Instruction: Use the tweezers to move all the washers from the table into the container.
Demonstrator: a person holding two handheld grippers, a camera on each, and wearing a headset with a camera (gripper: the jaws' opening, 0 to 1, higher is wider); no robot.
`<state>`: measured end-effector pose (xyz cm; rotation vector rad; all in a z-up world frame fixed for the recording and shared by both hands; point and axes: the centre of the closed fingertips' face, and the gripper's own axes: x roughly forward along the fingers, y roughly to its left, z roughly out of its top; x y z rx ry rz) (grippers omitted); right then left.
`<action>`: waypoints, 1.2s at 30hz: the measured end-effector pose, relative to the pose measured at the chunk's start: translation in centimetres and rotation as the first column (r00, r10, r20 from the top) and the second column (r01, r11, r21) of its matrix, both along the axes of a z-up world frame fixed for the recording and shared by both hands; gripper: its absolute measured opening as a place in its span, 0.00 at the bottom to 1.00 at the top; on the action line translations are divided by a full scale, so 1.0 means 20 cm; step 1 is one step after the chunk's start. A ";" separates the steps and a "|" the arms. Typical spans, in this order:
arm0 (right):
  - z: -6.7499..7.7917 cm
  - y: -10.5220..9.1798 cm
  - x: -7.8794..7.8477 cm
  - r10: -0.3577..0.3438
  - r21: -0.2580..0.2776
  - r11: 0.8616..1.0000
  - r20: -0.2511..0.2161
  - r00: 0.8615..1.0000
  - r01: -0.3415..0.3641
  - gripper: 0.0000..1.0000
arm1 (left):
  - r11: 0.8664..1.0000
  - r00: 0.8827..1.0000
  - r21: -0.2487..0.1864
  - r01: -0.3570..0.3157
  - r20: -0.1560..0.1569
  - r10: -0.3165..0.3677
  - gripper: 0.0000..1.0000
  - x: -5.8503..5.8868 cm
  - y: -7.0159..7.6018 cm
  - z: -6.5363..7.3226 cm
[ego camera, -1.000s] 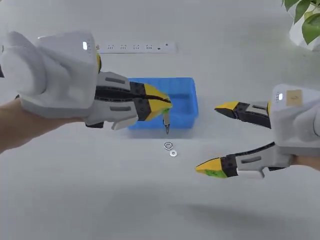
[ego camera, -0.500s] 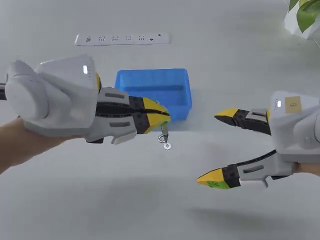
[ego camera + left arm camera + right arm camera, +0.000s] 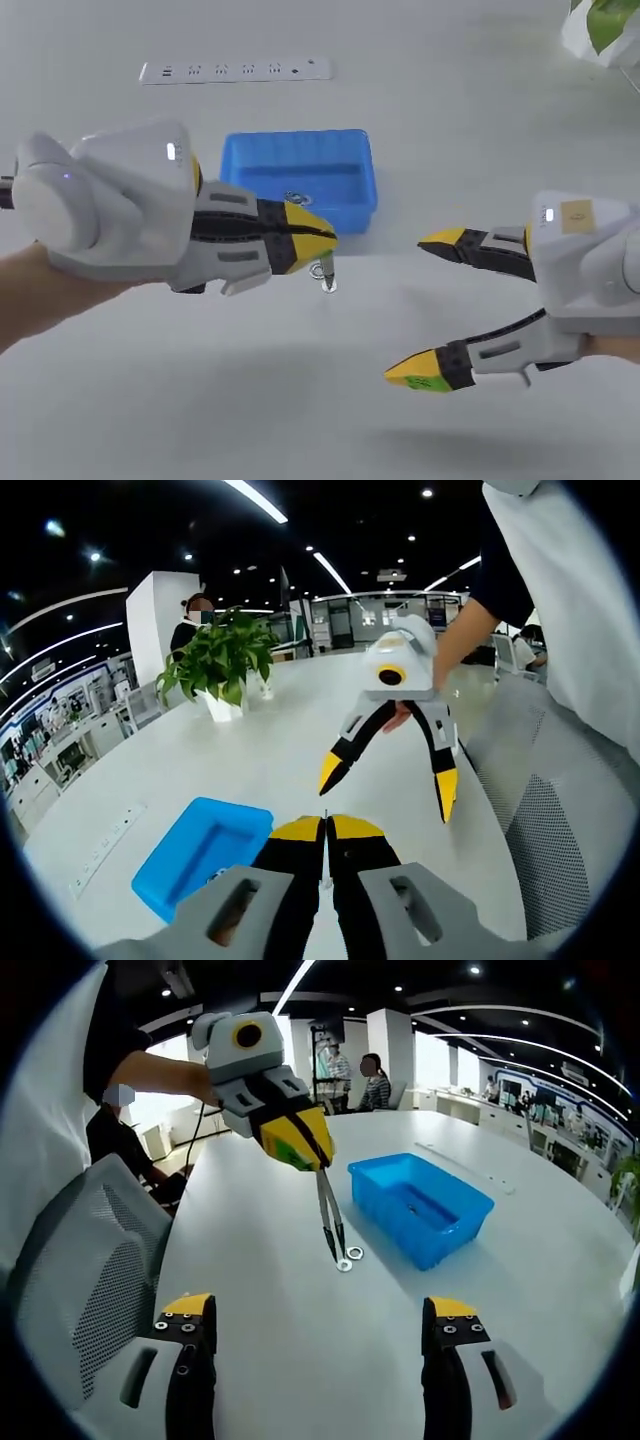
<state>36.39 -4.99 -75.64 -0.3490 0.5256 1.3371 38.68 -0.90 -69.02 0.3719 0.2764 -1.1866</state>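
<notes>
Right gripper view: your left gripper (image 3: 303, 1148) clamps slim metal tweezers (image 3: 328, 1210), tips down at a small silver washer (image 3: 345, 1264); right gripper (image 3: 320, 1307) gapes wide.

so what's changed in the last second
The left gripper brought the tweezers down to the two washers; whether one is pinched is unclear. The washers, blue container and open right gripper stayed put.

White table (image 3: 200, 400) holds blue container (image 3: 340, 222), power strip (image 3: 235, 71) and a washer (image 3: 354, 1252).
</notes>
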 end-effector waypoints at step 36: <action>-0.03 0.03 -0.04 0.008 0.012 1.000 -0.048 0.999 -0.007 0.83 | 0.999 1.000 0.036 0.016 0.003 -0.016 0.05 0.02 -0.01 -0.02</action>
